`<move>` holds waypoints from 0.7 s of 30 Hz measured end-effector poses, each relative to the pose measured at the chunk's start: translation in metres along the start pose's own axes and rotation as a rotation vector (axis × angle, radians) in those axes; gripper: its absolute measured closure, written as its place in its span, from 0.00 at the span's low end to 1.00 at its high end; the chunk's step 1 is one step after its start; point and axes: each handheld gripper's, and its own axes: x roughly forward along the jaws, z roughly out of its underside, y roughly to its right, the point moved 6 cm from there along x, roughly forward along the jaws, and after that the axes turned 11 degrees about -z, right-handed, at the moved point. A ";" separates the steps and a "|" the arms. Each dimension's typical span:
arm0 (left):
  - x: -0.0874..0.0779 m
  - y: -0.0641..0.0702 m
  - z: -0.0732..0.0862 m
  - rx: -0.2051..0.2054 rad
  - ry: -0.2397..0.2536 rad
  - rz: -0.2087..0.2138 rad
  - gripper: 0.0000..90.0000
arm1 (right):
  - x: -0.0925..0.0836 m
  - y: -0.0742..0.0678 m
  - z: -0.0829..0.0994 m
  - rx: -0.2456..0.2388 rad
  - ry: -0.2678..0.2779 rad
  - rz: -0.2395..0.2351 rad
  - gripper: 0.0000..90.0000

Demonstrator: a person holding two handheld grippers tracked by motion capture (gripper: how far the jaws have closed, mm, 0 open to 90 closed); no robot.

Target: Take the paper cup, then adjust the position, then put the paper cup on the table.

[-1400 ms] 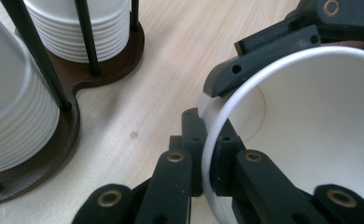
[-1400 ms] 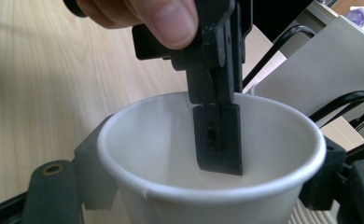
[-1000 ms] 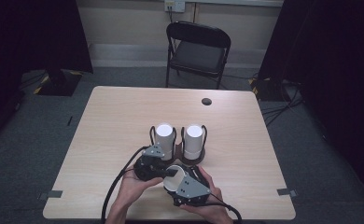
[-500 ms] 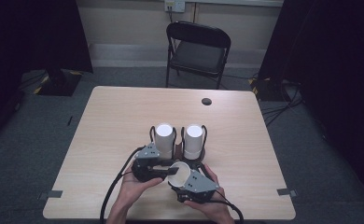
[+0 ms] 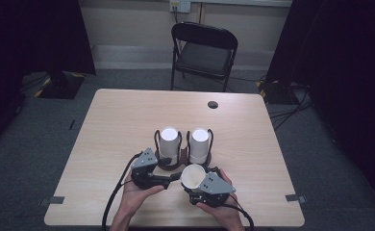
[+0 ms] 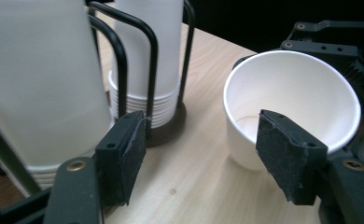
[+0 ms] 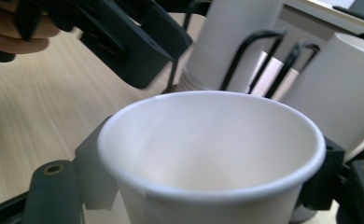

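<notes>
A single white paper cup (image 5: 193, 175) (image 7: 213, 154) sits upright, mouth up, between the jaws of my right gripper (image 5: 195, 185) (image 7: 208, 191), which is shut on its wall just below the rim. My left gripper (image 5: 174, 177) (image 6: 206, 156) is just left of the cup. Its jaws have just been opening and now stand open over bare tabletop. In the left gripper view the cup (image 6: 292, 102) lies just beyond the right pad (image 6: 287, 154), and I cannot tell if they touch. Two stacks of white cups (image 5: 168, 141) (image 5: 199, 144) stand behind in black wire holders.
The wire holders' round dark bases (image 6: 168, 130) rest on the wooden table (image 5: 118, 125) right behind both grippers. A small dark disc (image 5: 213, 104) lies near the far edge. A black folding chair (image 5: 205, 53) stands beyond the table. Cables trail from both grippers toward the near edge.
The right gripper has carried the cup a little to the right, away from the left gripper. The left hand has stayed in place.
</notes>
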 end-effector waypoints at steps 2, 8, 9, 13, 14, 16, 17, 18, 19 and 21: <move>-0.001 -0.002 0.001 -0.004 0.001 -0.007 0.35 | -0.002 0.005 0.003 0.018 0.009 0.007 0.26; 0.000 -0.004 0.006 0.001 -0.001 -0.028 0.32 | -0.013 0.015 0.004 0.060 0.039 0.036 0.26; 0.000 -0.004 0.008 0.000 0.002 -0.029 0.31 | -0.015 0.017 0.005 0.067 0.045 0.039 0.26; -0.002 -0.007 0.013 0.000 0.008 -0.048 0.29 | -0.019 0.022 0.006 0.092 0.067 0.056 0.26; -0.002 -0.007 0.014 0.000 0.016 -0.049 0.28 | -0.020 0.024 0.007 0.103 0.071 0.060 0.26; -0.004 -0.009 0.016 -0.009 0.025 -0.056 0.26 | -0.023 0.027 0.008 0.121 0.081 0.069 0.26; -0.004 -0.011 0.017 -0.013 0.031 -0.058 0.26 | -0.024 0.028 0.008 0.127 0.083 0.070 0.26; -0.005 -0.012 0.018 -0.028 0.036 -0.054 0.25 | -0.025 0.030 0.008 0.130 0.084 0.076 0.26; -0.005 -0.014 0.019 -0.039 0.042 -0.052 0.25 | -0.026 0.032 0.008 0.135 0.084 0.081 0.27; -0.006 -0.018 0.022 -0.059 0.054 -0.076 0.24 | -0.029 0.035 0.009 0.153 0.086 0.078 0.27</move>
